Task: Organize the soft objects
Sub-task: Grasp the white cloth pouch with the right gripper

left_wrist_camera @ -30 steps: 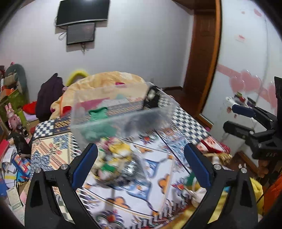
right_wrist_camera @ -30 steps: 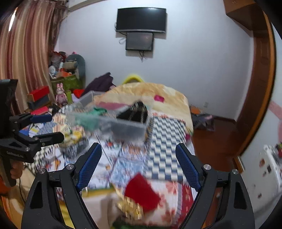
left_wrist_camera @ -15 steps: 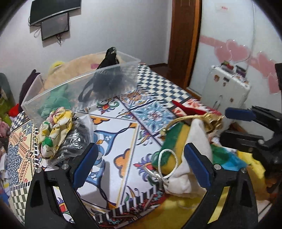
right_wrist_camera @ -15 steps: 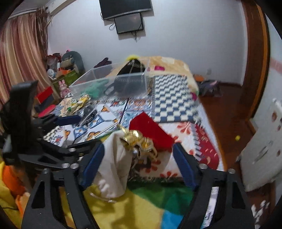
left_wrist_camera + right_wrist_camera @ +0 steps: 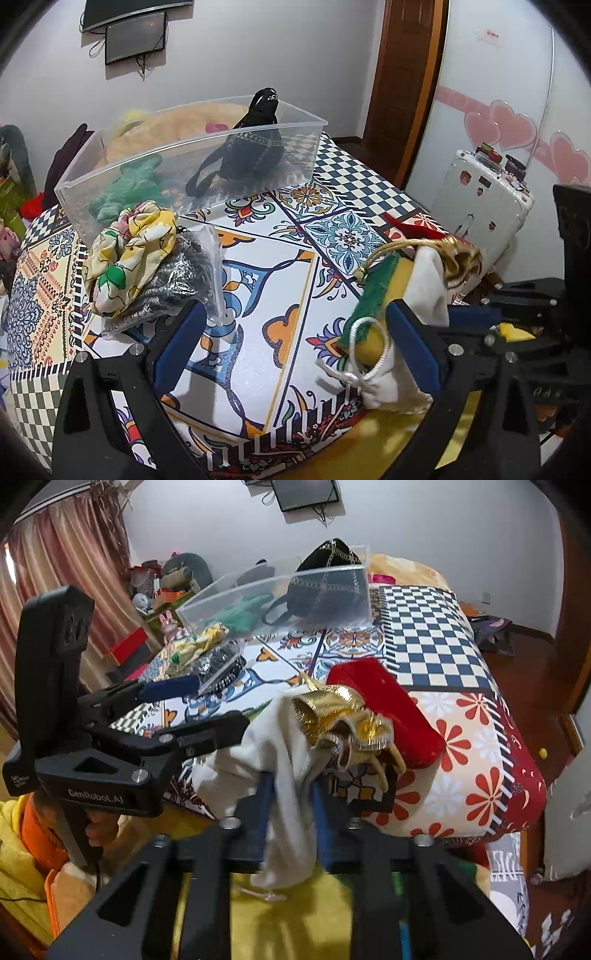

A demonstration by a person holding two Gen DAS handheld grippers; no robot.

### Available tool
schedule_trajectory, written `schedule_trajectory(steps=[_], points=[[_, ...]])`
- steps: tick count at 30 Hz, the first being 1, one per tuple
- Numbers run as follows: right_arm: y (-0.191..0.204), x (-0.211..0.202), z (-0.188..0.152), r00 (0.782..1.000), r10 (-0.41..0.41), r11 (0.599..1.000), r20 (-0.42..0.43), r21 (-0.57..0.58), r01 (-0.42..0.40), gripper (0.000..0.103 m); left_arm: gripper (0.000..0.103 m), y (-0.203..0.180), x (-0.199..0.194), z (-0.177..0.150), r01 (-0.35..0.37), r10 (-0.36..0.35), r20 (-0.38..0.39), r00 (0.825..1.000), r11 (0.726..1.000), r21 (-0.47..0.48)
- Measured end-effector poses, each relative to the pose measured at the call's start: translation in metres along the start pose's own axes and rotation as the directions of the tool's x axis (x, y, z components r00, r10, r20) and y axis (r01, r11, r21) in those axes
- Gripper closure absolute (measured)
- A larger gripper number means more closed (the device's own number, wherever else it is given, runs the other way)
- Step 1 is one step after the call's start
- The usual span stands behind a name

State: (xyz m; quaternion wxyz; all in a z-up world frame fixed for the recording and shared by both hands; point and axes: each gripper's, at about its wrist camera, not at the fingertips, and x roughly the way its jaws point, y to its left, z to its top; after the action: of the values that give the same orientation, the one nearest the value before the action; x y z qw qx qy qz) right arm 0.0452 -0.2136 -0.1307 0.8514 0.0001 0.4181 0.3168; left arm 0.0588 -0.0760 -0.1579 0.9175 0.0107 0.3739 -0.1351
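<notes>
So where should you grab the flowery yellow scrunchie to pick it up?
Probably pinch one puffy fold of the flowery yellow scrunchie from above. It lies slumped on the crinkly plastic bag, right against the clear bin, so a sideways approach would likely snag the bag or bump the bin wall.

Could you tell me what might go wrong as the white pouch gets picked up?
The right gripper is closing its jaws on the white pouch; the gold pouch draped over it could slide off. The drawstring loop hangs near the left gripper, whose jaws stand open, and might snag.
</notes>
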Motion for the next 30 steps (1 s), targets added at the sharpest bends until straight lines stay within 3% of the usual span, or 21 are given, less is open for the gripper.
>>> schedule_trajectory(steps=[4,8,13,19,24,26,30], points=[[-0.003,-0.01,0.008,0.996,-0.079,0.996,0.051,-0.03,0.081,0.092,0.004,0.003,0.002,0.001,-0.009,0.009,-0.007,1.0,1.0,-0.012],[-0.006,-0.006,0.025,0.992,-0.104,0.992,0.071,-0.059,0.108,0.093,0.004,0.007,-0.001,0.003,-0.027,0.027,-0.005,1.0,0.999,-0.023],[-0.002,0.012,0.047,0.99,-0.11,0.987,0.091,-0.103,0.12,0.093,0.004,0.01,-0.008,0.004,-0.025,0.025,0.003,1.0,0.999,-0.03],[0.002,0.036,0.07,0.995,-0.061,0.989,0.084,-0.127,0.071,0.093,0.005,0.01,-0.008,0.003,-0.052,0.052,0.005,0.999,0.998,-0.02],[0.009,0.025,0.075,0.993,-0.039,0.988,0.113,-0.145,0.055,0.093,0.028,0.018,-0.001,0.003,-0.063,0.062,-0.005,0.998,0.998,-0.028],[0.007,0.015,0.075,0.991,-0.039,0.988,0.131,-0.144,0.058,0.093,0.042,0.019,0.003,0.003,-0.05,0.049,-0.013,0.999,0.998,-0.031],[0.001,-0.005,0.077,0.985,-0.042,0.989,0.165,-0.137,0.065,0.093,0.048,0.013,0.01,0.001,-0.018,0.018,-0.035,0.999,1.0,-0.018]])
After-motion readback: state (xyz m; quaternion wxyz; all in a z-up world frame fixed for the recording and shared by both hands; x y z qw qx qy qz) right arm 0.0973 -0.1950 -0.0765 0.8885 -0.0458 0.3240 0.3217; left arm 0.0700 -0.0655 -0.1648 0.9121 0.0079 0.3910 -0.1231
